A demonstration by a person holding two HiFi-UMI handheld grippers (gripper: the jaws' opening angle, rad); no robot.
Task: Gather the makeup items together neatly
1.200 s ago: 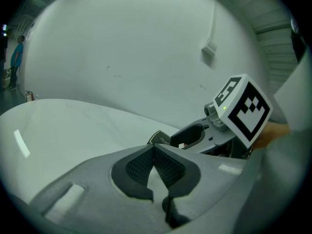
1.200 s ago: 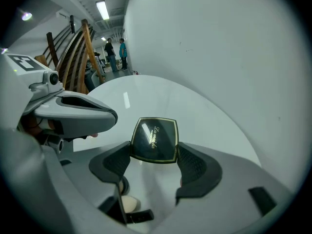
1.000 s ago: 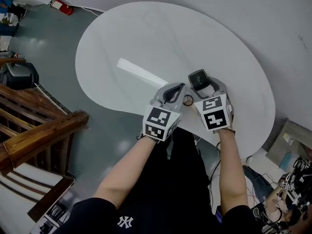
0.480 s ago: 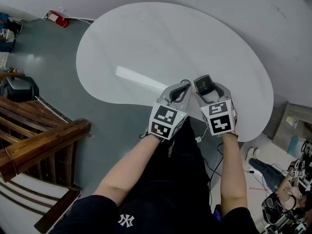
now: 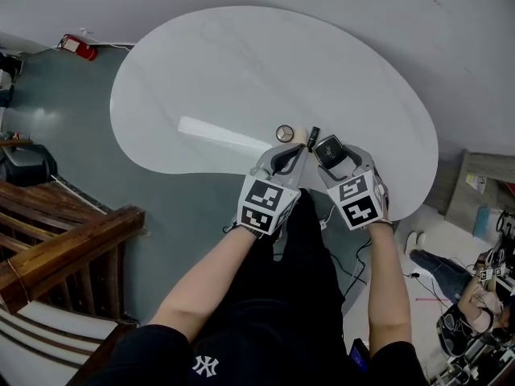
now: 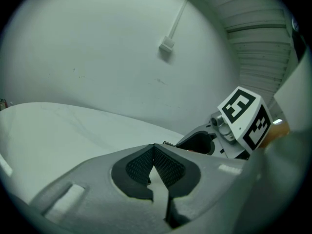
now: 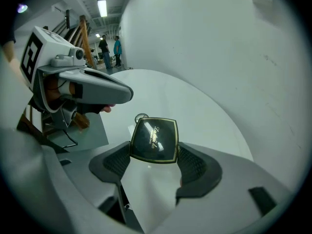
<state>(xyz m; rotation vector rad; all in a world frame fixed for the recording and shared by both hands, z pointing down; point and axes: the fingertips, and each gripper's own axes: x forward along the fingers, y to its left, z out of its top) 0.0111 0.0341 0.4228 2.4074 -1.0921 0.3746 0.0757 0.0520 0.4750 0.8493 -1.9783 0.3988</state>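
Note:
My right gripper (image 5: 336,156) is shut on a square black compact (image 5: 327,147) with a gold rim, held by its sides over the near edge of the white table (image 5: 241,71). The right gripper view shows the compact (image 7: 154,139) upright between the pads. My left gripper (image 5: 296,153) sits just to its left, shut with nothing in it (image 6: 154,149). Just beyond the grippers, a small round item (image 5: 284,133) and a slim black tube (image 5: 313,137) lie on the table. The round item (image 7: 141,117) also shows past the compact.
The table's near edge curves in under both grippers, with grey floor and my legs below it. A wooden railing (image 5: 64,240) stands at the left. A red extinguisher (image 5: 76,47) lies on the floor at the far left. Clutter and cables (image 5: 475,296) sit at the lower right.
Both grippers have drawn back toward the table's near edge, the right one still holding the compact. The round item and the black tube now show beyond the fingertips.

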